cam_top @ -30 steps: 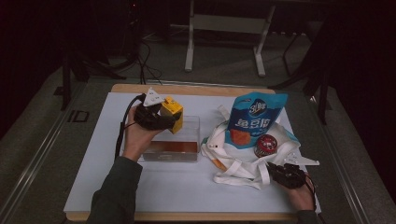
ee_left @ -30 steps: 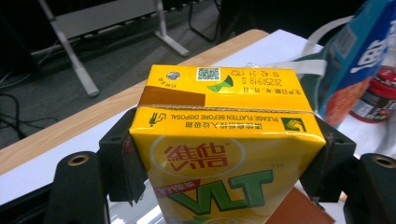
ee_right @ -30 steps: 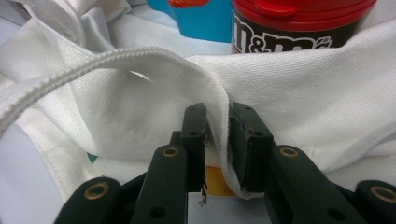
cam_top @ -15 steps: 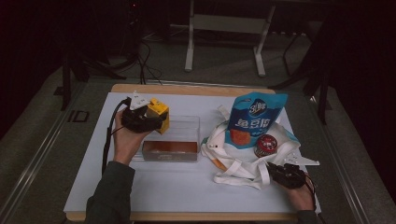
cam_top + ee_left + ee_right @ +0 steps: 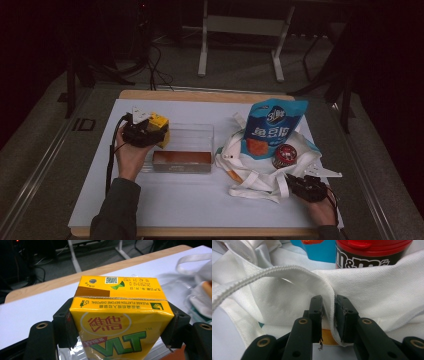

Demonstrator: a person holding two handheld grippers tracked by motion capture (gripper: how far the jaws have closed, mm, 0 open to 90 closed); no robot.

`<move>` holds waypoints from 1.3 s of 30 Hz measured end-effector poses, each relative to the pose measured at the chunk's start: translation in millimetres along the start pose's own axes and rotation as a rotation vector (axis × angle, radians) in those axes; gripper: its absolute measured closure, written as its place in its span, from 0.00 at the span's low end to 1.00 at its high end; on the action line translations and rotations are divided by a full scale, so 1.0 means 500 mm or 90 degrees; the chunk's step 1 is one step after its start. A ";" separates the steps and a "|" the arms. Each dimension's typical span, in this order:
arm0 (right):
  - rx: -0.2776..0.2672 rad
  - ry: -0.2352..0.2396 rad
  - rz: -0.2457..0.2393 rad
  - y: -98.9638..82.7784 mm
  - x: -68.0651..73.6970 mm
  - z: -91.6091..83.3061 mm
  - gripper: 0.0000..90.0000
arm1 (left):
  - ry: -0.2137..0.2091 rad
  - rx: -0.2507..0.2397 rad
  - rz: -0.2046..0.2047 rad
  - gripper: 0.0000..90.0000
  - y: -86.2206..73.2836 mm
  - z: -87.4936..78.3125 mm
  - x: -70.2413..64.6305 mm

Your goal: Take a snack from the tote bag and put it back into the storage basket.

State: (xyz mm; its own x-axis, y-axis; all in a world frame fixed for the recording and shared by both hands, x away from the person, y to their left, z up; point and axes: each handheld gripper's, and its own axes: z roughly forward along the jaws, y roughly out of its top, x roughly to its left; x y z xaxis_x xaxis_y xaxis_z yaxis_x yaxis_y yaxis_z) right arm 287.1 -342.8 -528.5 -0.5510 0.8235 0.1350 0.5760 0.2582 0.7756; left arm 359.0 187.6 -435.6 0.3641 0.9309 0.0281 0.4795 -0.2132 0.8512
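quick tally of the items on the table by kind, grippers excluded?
Drink cartons: 1, the yellow carton clamped in the left gripper
Clear plastic trays: 1
White cloth bags: 1, edge pinched by the right gripper
Blue snack pouches: 1
Red-lidded candy tubs: 1
Total: 5

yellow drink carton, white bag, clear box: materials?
Yellow drink carton in the left tongs: coated paperboard by its folded seams, slight sheen. White tote bag pinched by the right tongs: woven cloth, likely canvas, matte, visible weave. Clear rectangular box: transparent, probably rigid plastic, glossy.
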 end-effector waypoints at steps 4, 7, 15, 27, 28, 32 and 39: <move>0.000 0.001 0.000 0.000 0.000 0.000 0.83 | 0.011 0.012 -0.018 0.32 -0.019 0.006 0.012; -0.001 0.000 0.000 0.000 0.000 0.000 0.83 | 0.015 0.021 -0.023 0.32 -0.029 0.008 0.017; -0.001 -0.001 0.001 0.000 0.000 0.000 0.83 | 0.022 0.040 -0.029 0.32 -0.052 0.013 0.020; -0.001 0.000 0.002 -0.001 0.000 0.000 0.83 | 0.059 0.092 0.005 0.31 -0.074 0.016 0.005; -0.001 0.000 0.002 -0.001 0.000 0.000 0.83 | 0.058 0.084 0.000 0.31 -0.078 0.014 0.006; -0.002 0.000 0.002 -0.001 0.000 0.000 0.83 | 0.052 0.092 -0.024 0.31 -0.082 0.008 0.012; -0.002 -0.001 0.003 -0.001 0.000 0.000 0.83 | 0.047 0.109 -0.057 0.29 -0.086 -0.009 0.015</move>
State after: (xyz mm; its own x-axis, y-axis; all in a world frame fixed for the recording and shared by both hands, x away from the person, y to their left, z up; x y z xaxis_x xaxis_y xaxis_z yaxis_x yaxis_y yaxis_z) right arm 286.8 -342.8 -528.7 -0.5478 0.8252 0.1379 0.5770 0.2533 0.7765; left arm 337.7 205.1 -469.5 0.2571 0.9664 -0.0004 0.6380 -0.1694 0.7512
